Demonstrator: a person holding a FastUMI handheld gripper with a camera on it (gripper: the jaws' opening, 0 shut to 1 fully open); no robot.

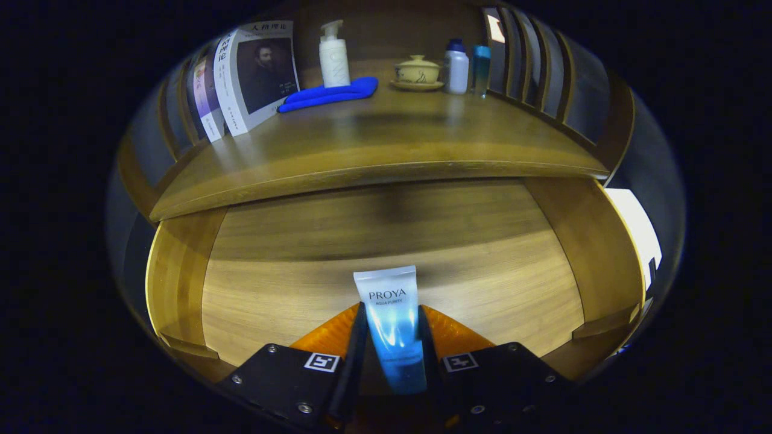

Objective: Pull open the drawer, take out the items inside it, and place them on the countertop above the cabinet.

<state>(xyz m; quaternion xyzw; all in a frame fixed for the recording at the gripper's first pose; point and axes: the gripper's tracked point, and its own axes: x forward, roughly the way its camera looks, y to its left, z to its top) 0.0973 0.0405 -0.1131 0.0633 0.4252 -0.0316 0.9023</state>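
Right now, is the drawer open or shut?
Open. The drawer stands pulled out below the countertop, its wooden floor exposed. The gripper is shut on the tube above it.

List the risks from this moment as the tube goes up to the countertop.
1. The gripper is shut on the tube low on its body, most of it standing proud ahead of the fingers; it may pivot or slip on the lift.
2. The countertop edge overhangs the open drawer; a straight rise could knock the tube's top against it.
3. The back of the countertop is crowded: the pump bottle, blue cloth and lidded cup could be toppled; set down near the front.
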